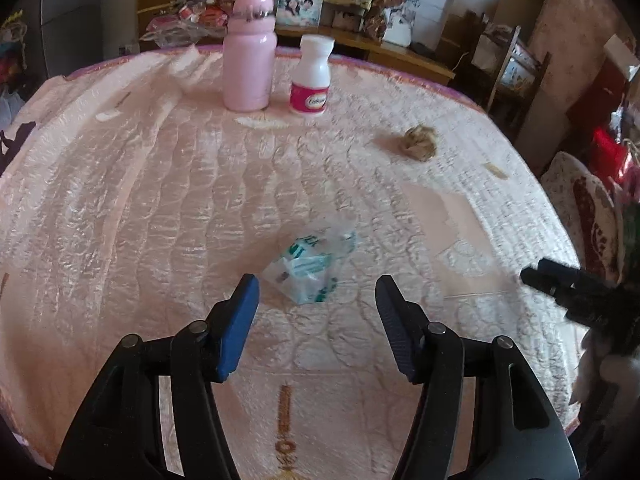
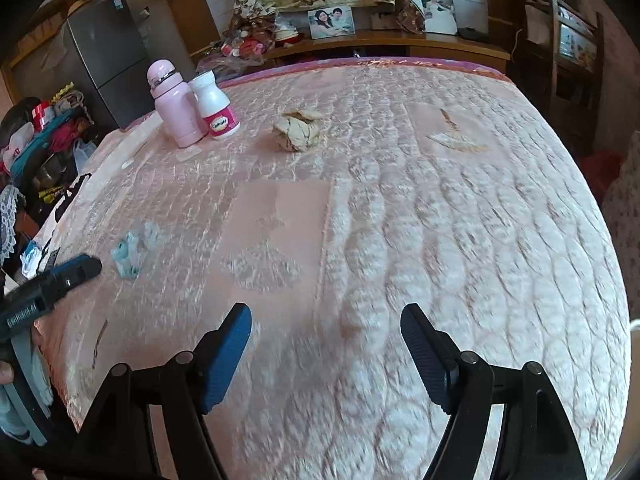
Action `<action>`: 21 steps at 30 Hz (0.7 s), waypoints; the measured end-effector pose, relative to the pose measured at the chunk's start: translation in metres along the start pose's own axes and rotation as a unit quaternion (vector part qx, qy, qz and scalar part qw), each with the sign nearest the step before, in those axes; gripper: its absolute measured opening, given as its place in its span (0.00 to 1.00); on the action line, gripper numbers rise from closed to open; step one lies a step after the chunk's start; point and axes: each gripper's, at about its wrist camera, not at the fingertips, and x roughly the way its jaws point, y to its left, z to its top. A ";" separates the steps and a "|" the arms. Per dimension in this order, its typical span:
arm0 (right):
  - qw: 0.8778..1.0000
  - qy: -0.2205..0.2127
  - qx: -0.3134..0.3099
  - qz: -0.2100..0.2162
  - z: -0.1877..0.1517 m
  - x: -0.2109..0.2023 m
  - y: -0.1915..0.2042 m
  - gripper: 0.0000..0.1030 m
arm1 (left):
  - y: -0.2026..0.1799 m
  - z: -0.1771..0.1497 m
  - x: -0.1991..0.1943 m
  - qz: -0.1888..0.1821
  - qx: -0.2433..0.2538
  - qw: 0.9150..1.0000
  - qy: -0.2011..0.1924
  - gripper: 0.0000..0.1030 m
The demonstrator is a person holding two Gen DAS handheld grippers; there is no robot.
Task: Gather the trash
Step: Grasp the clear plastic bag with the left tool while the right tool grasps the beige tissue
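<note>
A crumpled clear plastic wrapper with green print [image 1: 310, 266] lies on the pink quilted bed cover [image 1: 160, 200], just ahead of my left gripper [image 1: 316, 286], which is open with nothing between its blue pads. The same wrapper [image 2: 132, 250] shows at the left of the right wrist view. Farther back lies a crumpled brownish paper ball [image 1: 420, 142] [image 2: 298, 132]. My right gripper [image 2: 326, 318] hangs open over bare cover [image 2: 480, 220], well short of the paper ball, holding nothing. One finger of the right gripper [image 1: 560, 280] pokes in at the right edge of the left wrist view.
A pink flask [image 1: 250, 52] [image 2: 174, 106] and a white pill bottle with a pink label [image 1: 312, 76] [image 2: 216, 106] stand upright at the far side. Shelves with photo frames [image 2: 332, 22] sit behind the bed. A grey fridge [image 2: 104, 56] and piled clutter [image 2: 44, 136] are at the left.
</note>
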 end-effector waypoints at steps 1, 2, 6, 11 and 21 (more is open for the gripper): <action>1.000 -0.001 0.001 0.003 0.005 0.003 0.001 0.73 | 0.001 0.000 0.004 0.000 -0.002 1.000 0.002 0.57; 1.000 -0.001 0.003 0.008 0.011 0.008 0.002 0.73 | 0.001 0.001 0.009 0.000 -0.003 1.000 0.006 0.57; 1.000 -0.006 -0.001 0.015 0.035 0.022 0.007 0.74 | -0.001 0.008 0.029 0.023 0.002 1.000 0.010 0.57; 1.000 -0.018 -0.002 0.020 0.074 0.043 0.009 0.74 | 0.001 0.016 0.042 0.017 -0.005 1.000 0.012 0.57; 0.999 -0.021 -0.002 0.044 0.144 0.106 0.018 0.74 | 0.009 0.026 0.054 -0.011 -0.024 1.000 0.011 0.44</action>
